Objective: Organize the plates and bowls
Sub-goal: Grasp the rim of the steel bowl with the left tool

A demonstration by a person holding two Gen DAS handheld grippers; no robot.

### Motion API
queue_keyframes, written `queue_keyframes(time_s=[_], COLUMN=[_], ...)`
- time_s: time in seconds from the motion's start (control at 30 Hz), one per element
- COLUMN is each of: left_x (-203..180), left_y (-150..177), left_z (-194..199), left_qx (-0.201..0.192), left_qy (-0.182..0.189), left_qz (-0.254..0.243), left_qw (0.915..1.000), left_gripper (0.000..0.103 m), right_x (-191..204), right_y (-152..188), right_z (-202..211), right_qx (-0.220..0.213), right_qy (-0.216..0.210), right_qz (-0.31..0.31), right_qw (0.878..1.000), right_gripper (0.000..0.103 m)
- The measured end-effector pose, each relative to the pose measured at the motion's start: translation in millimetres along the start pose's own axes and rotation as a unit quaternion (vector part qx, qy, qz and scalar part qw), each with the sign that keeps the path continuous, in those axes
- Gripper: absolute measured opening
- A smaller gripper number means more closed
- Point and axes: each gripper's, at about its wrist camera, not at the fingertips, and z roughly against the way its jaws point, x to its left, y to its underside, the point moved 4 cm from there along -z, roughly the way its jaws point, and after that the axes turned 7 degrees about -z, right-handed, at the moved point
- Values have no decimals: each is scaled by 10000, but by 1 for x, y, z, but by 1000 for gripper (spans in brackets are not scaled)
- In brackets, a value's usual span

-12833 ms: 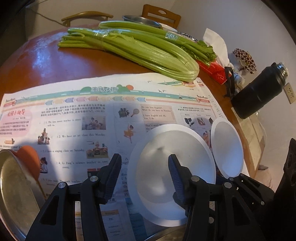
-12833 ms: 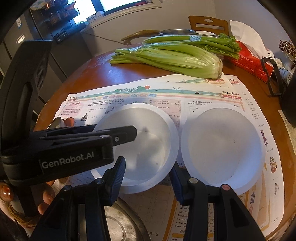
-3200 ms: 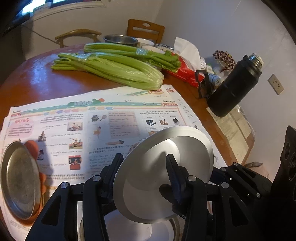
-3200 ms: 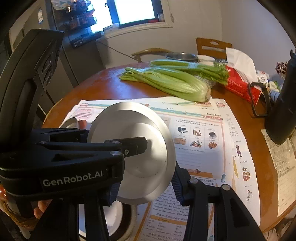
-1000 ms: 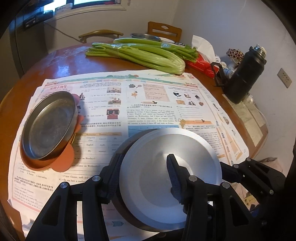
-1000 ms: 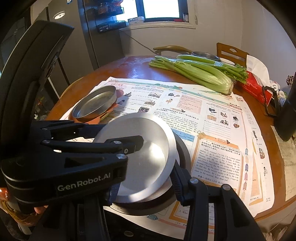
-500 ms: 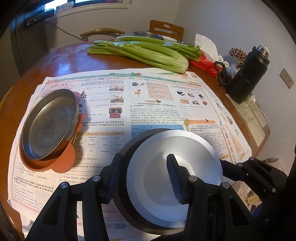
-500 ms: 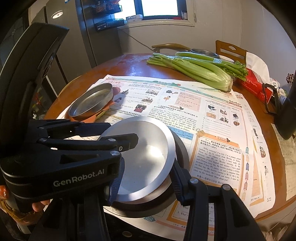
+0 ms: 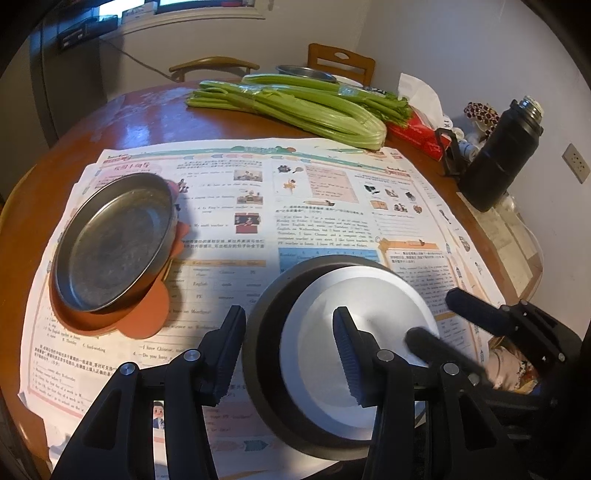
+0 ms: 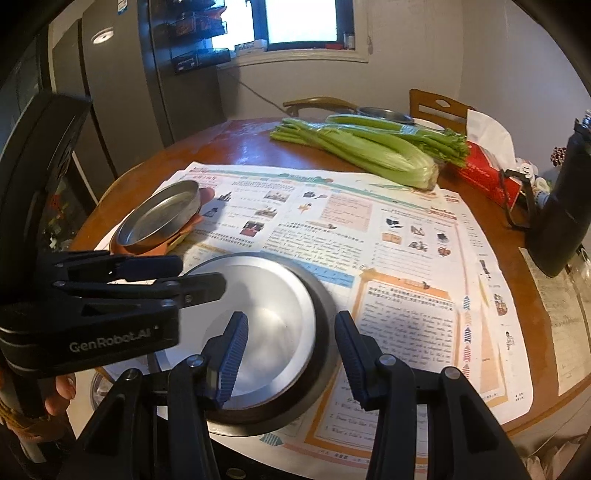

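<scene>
Two black hand-held grippers tilt steeply downward, side by side and close together, each reaching in toward the other. The left gripper (image 9: 288, 314) has its jaws drawn in to their narrowest, with its ribbed fingers parallel and a gap left between them; the right gripper (image 10: 290, 319) is set the same way. At the lower left of the right camera's view, a hand (image 10: 61, 391) wraps around the left gripper's handle.

dim, warm | bright window (image 10: 301, 20) glare | fisheye-bent, dark corners | near fingers (image 9: 439, 350) blurred
</scene>
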Motion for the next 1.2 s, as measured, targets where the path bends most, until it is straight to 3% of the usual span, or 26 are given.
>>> queue_keyframes(time_s=[0.53, 1.2], left_x=[10, 8], left_y=[12, 15], left_z=[-10, -24], left_qx=[129, 277], left_qy=[-66, 22], left_qz=[52, 79], left_qw=[9999, 9996], left_gripper=[54, 56], right_x=[-28, -13], right_y=[11, 23], right_z=[-15, -35], right_qx=[303, 657], right_qy=[-88, -386], right_qz=[-652, -599], right_qw=[9974, 9953], right_gripper=[49, 53])
